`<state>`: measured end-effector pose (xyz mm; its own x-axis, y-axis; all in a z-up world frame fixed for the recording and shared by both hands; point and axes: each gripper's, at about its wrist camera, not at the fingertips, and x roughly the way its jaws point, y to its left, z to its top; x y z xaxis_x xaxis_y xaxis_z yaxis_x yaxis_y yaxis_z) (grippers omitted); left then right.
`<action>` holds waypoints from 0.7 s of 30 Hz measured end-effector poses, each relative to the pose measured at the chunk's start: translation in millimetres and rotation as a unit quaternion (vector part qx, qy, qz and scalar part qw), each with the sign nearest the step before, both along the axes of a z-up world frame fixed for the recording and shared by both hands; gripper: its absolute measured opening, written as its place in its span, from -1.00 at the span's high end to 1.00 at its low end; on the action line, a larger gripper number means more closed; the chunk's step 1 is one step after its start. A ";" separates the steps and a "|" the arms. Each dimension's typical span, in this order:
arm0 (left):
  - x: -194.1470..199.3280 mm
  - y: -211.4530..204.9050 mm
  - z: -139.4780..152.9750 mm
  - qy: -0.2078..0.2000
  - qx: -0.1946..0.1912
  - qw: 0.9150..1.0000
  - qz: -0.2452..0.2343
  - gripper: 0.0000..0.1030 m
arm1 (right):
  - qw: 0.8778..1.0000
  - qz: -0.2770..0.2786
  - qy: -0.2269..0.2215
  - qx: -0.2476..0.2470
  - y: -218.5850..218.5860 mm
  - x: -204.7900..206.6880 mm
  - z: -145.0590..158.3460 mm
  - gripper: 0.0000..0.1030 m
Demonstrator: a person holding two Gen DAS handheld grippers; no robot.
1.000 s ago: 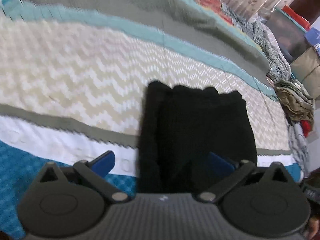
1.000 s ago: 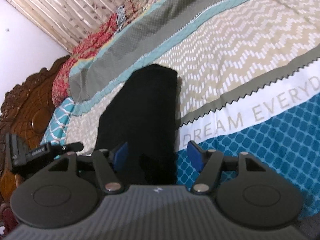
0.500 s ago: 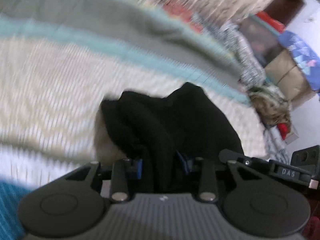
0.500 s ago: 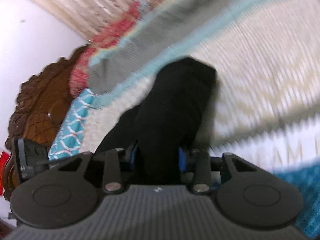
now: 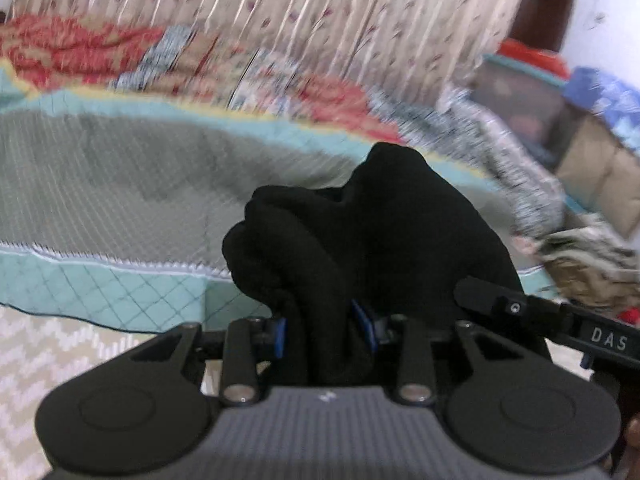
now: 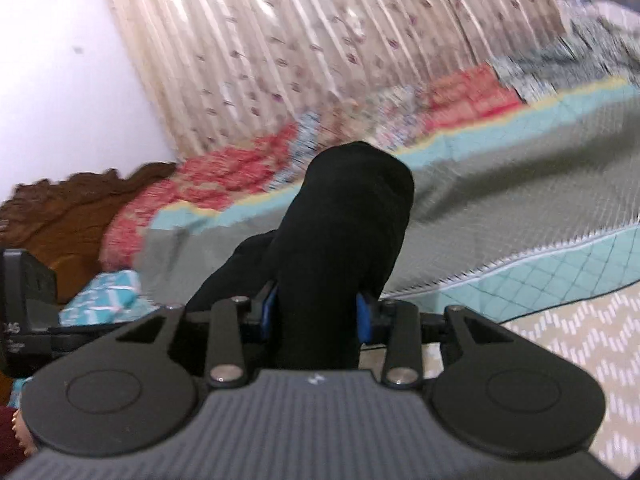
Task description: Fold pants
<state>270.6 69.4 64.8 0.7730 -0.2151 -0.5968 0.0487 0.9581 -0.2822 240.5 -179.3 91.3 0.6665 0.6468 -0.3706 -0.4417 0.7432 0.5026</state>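
Observation:
The folded black pants [image 5: 360, 236] hang bunched above the bed, lifted off the quilt. My left gripper [image 5: 325, 330] is shut on one end of the bundle, its blue pads pressing the cloth on both sides. In the right wrist view the same black pants [image 6: 344, 232] rise up between the blue pads of my right gripper [image 6: 316, 316], which is shut on the other end. Part of the right gripper's black body [image 5: 560, 320] shows at the right edge of the left wrist view. The pads themselves are mostly hidden by fabric.
The patchwork quilt [image 5: 100, 184] with grey, teal and chevron bands covers the bed. A floral curtain [image 6: 320, 40] hangs behind it. A carved wooden headboard [image 6: 60, 216] stands at the left, and heaped clothes [image 5: 592, 264] and boxes [image 5: 592, 160] lie at the right.
Both grippers closed on the ends of the black bundle, which lay flat on the quilt, and carried it up and toward the far side of the bed.

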 end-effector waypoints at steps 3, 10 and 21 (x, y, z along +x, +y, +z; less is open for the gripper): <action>33.0 3.2 -51.0 0.070 0.008 0.997 0.019 0.40 | 0.996 -0.017 0.084 -0.010 2.7 30.0 -54.5 0.20; 32.5 8.1 -68.9 0.086 -0.012 0.995 0.053 0.03 | 0.989 -0.068 0.130 -0.008 -15.7 14.9 -79.4 -0.32; -89.0 -16.1 10.5 0.082 0.096 0.986 0.106 -0.43 | 0.985 -0.097 0.107 -0.098 -29.4 -93.7 -33.4 -0.37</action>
<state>181.6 53.3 75.3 0.6789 0.0690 -0.7310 -0.1888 0.9785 -0.0830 146.8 -208.8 57.9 0.6637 0.4168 -0.6211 -0.1803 0.8950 0.4080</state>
